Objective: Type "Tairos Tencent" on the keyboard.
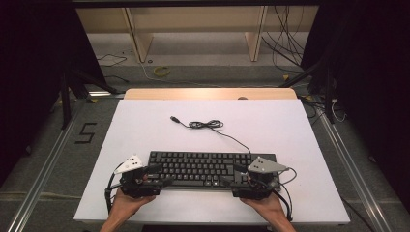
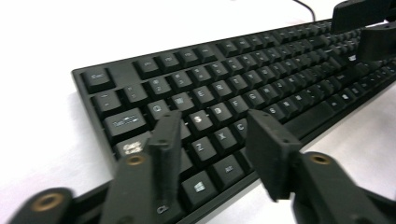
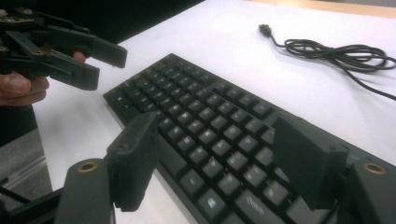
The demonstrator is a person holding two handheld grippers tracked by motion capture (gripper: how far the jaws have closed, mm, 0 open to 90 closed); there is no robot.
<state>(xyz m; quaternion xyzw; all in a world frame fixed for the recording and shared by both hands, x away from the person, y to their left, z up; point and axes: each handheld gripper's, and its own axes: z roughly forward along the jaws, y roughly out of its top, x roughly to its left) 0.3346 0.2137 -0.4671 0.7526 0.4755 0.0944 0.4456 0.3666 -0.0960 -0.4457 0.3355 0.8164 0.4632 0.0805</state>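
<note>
I see left claw [image 1: 155, 175] at left end of flat black plastic keyboard [image 1: 208, 166], jaws part open over keys, gripping nothing; whether pads touch keys, can't tell. Key legends blurred in left gripper view. Keyboard lies near front edge of white tabletop [image 1: 145, 125], its thin black cable [image 1: 208, 124] coiled behind, plug end free. Right claw [image 1: 233, 175] at right end, jaws part open astride keys, holding nothing; keyboard's right end hidden beneath it.

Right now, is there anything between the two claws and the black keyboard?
Nothing visible. The left claw and right claw hang open over the ends of the black plastic keyboard; its coiled black cable lies behind.
</note>
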